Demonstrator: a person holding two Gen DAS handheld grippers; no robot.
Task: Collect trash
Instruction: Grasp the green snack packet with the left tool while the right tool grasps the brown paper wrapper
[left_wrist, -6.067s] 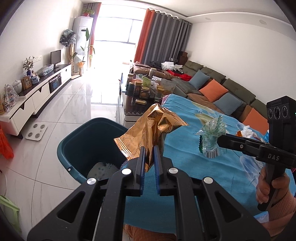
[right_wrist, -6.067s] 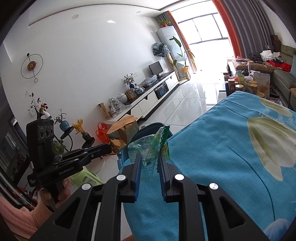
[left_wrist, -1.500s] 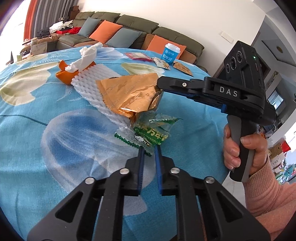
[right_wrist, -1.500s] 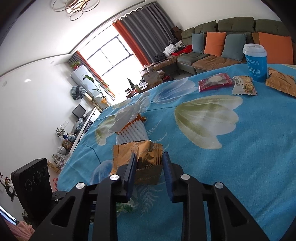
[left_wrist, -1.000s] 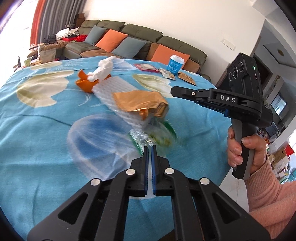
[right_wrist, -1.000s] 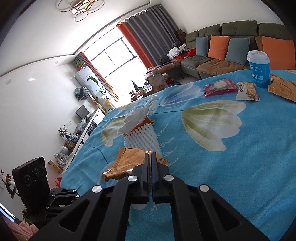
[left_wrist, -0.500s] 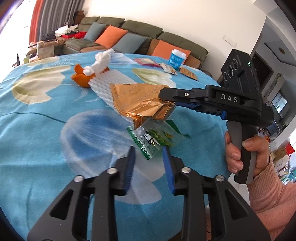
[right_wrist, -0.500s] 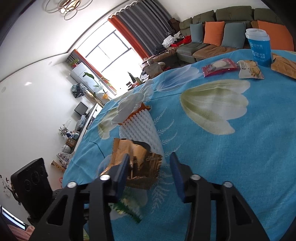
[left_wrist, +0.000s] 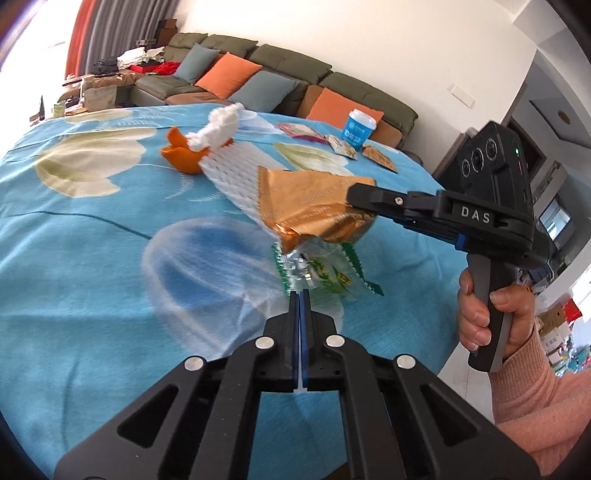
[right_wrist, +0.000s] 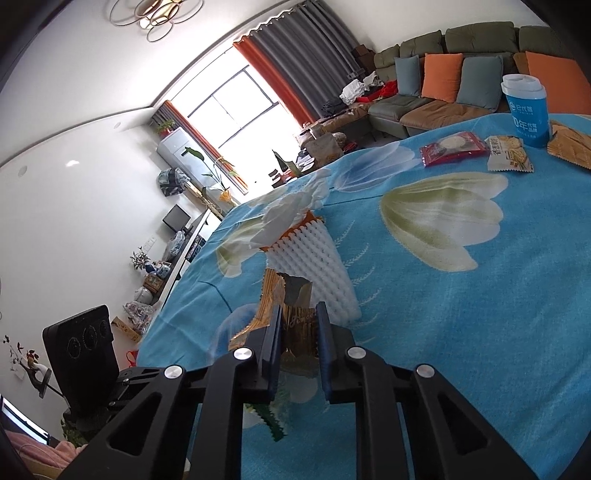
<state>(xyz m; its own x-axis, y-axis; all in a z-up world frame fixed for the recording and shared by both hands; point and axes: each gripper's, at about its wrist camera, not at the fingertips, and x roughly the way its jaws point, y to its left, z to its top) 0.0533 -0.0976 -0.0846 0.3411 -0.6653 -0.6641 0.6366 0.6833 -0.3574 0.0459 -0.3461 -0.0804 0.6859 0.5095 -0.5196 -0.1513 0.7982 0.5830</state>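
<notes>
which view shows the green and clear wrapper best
The left wrist view: the green and clear wrapper lies lit and whole just past the shut left hand-held gripper, under the gold wrapper. The right wrist view shows only a jagged green edge behind the right hand-held gripper.

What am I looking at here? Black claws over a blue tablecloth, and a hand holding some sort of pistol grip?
No robot: a person holds two hand-held grippers, each with a camera looking along its fingers. One picture comes from the left gripper, which is shut on a clear green wrapper. The other comes from the right gripper, whose jaws are closing on a gold wrapper. The hand grips its handle. On the blue tablecloth lie white foam netting, orange peel, snack packets and a blue cup.
</notes>
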